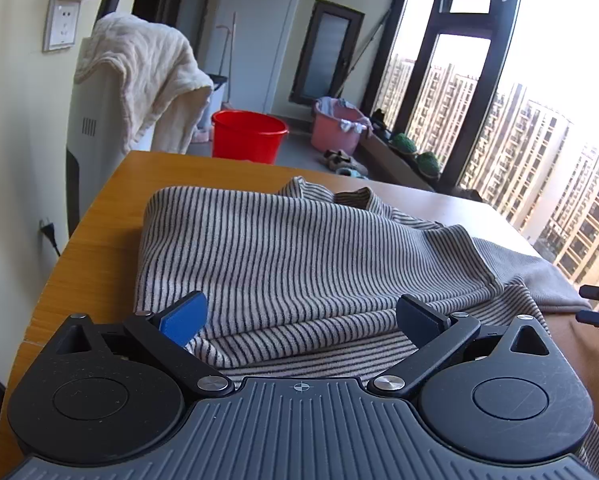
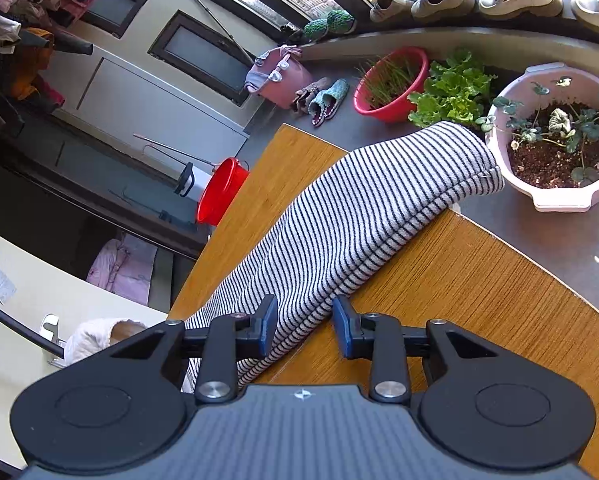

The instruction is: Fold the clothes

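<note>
The wooden table (image 1: 99,216) fills both views. Across it I see the striped garment (image 1: 299,248), partly folded, with a doubled layer near my left gripper and its collar end towards the far edge. In the right wrist view the same garment (image 2: 339,220) runs as a long folded band — its rounded far end overhangs the table edge above a pink planter (image 2: 555,160) on the floor.

My left gripper (image 1: 301,316) hovers over the near folds with its fingers spread wide; the blue pads (image 1: 185,316) grip nothing, and I cannot tell from this angle whether they rest on the cloth.

My right gripper (image 2: 304,330) stands at the band's near edge, fingers narrowly parted. The cloth's edge runs between them, lying against the left pad (image 2: 268,330), while the right pad stands clear over bare wood — not a closed grip.

Beyond the table stand a red bucket (image 1: 247,136) and a pink basket (image 1: 335,124), below tall windows (image 1: 451,88). A cream towel (image 1: 147,76) hangs over a white appliance.
</note>
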